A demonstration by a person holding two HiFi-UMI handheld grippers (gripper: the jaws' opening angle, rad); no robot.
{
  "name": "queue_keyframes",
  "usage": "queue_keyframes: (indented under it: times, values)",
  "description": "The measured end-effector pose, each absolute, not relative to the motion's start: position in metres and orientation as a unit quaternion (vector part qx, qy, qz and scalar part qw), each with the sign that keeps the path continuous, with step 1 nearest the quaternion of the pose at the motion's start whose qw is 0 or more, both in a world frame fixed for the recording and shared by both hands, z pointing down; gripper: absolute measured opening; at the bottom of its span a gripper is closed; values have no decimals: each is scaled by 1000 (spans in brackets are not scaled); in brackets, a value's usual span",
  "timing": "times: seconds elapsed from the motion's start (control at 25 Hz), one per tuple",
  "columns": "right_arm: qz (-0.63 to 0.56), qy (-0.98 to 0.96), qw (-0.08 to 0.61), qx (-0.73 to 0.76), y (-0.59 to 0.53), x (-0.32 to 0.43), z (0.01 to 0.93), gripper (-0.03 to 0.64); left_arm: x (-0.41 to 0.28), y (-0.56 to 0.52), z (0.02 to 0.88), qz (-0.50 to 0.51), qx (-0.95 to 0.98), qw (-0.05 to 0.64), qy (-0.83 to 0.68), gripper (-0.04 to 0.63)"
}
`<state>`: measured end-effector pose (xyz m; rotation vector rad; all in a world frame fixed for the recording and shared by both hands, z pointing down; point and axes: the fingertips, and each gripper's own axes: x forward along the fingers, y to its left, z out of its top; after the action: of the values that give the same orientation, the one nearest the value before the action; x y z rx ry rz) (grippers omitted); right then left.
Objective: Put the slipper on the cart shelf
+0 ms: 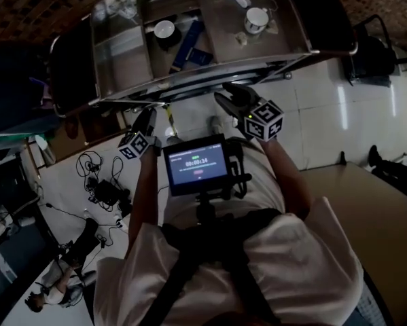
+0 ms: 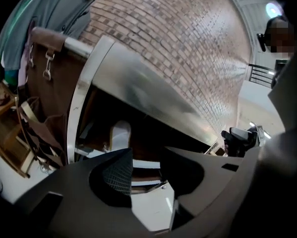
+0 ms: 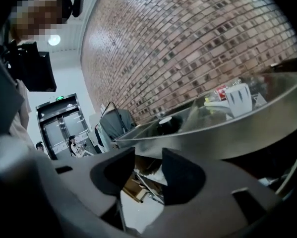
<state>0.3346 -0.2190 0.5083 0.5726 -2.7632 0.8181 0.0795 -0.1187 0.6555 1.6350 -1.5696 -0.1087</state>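
Status: placement appears complete, by judgement. A pale slipper (image 2: 120, 135) shows in the left gripper view beneath the top tray (image 2: 138, 88) of the stainless cart (image 1: 189, 80), apparently resting on the lower shelf (image 2: 91, 151); the exact contact with the shelf is too dim to confirm.

Tools: the left gripper (image 2: 146, 162) has its jaws spread with only the shelf edge and pale floor visible through the gap; nothing is pinched. The right gripper (image 3: 148, 165) likewise has its jaws parted and empty, pointing under the tray rim. In the head view both are raised in front of the cart edge, apart from it.

Outstanding: little, as far as can be judged; perhaps only a check that the slipper sits fully on the shelf and clear of its edge.

Condition of item: light-coloured, rounded at the top, seemingly seen end-on or propped; soft-looking; finer detail is lost in shadow.

Also noted: a white cup (image 1: 256, 20) on the top tray; a brick wall (image 3: 188, 43) behind.
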Motion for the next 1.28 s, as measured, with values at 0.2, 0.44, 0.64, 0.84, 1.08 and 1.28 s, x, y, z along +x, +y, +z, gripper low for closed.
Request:
queue_keyframes:
  times: [0.2, 0.44, 0.64, 0.84, 1.08, 1.28]
  values:
    - [229, -951, 93, 183, -220, 327, 478, 179, 85, -122, 588, -50, 698, 365, -615, 130]
    - [199, -959, 77, 185, -218, 327, 465, 162, 84, -107, 535, -39, 728, 306, -613, 98]
    - [188, -959, 90, 194, -198, 298, 465, 152, 57, -81, 517, -52, 740, 315, -593, 98]
    - [206, -948, 87, 228, -186, 275, 479, 141, 26, -55, 520, -60, 738, 329, -585, 57]
    - [269, -922, 57, 272, -150, 221, 480, 138, -31, -16, 514, -47, 748, 323, -578, 57]
    - [286, -911, 67, 289, -115, 175, 473, 132, -74, 16, 526, -67, 742, 336, -575, 56]
